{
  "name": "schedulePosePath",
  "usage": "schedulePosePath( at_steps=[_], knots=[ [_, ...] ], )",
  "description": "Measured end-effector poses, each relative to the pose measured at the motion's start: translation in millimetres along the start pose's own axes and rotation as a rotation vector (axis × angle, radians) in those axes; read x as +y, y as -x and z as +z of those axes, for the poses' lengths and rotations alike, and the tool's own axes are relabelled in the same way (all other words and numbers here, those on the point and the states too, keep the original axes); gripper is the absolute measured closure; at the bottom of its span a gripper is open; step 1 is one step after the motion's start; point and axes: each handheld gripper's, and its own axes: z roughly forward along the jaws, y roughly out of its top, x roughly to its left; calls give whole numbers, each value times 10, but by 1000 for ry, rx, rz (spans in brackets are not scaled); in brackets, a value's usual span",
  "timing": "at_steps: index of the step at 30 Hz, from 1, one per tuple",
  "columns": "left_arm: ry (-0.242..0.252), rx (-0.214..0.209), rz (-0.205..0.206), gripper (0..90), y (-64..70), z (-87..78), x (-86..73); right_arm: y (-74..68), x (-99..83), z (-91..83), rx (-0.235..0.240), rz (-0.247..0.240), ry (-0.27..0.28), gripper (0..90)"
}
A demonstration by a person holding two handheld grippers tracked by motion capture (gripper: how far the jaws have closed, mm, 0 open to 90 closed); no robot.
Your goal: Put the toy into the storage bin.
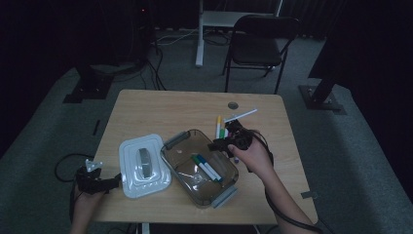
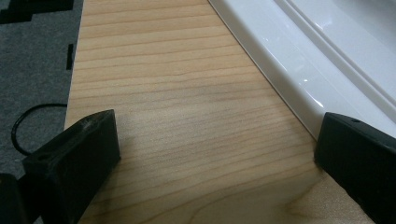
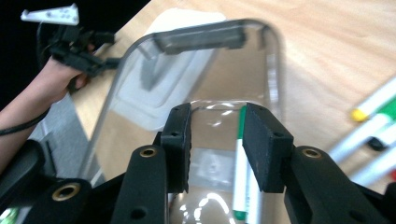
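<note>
Your left gripper (image 1: 116, 182) sits open and empty on the bench (image 1: 146, 109) beside the white lid (image 1: 143, 165). Your right gripper (image 3: 216, 140) hovers part-open, empty, over the smoked clear container (image 1: 199, 168) mid-bench. Markers (image 1: 207, 167) inside: light, stiff, slick round plastic barrels. Grip mid-barrel, crosswise. More markers (image 1: 221, 127) lie beyond.

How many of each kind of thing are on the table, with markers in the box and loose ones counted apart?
Box: 1
Lid: 1
Markers in box: 2
Loose markers: at least 3, as more may be hidden
Total: at least 7
</note>
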Motion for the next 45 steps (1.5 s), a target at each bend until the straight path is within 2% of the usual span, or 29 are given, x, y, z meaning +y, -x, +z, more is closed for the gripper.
schedulePosePath(
  at_steps=[8,13,19,25,31,34,37,38,45],
  knots=[
    [0,0,0,6,0,0,0,328,-82,-157,-79,43,67,561],
    [-1,-1,0,6,0,-1,0,547,-175,-182,-189,66,79,540],
    [-2,-1,0,6,0,-1,0,825,-302,-156,-288,133,75,550],
    [-2,-1,0,6,0,-1,0,1068,-425,-72,-361,203,42,591],
    [-2,-1,0,6,0,-1,0,1312,-559,111,-429,268,-2,630],
    [-1,-1,0,6,0,-1,0,1386,-590,178,-439,289,-12,638],
    [-2,-1,0,6,0,-1,0,1505,-612,315,-470,312,-57,647],
    [-1,-1,0,6,0,-1,0,1524,-613,339,-468,323,-66,647],
    [-2,-1,0,6,0,-1,0,1627,-643,408,-492,366,-102,672]
  ],
)
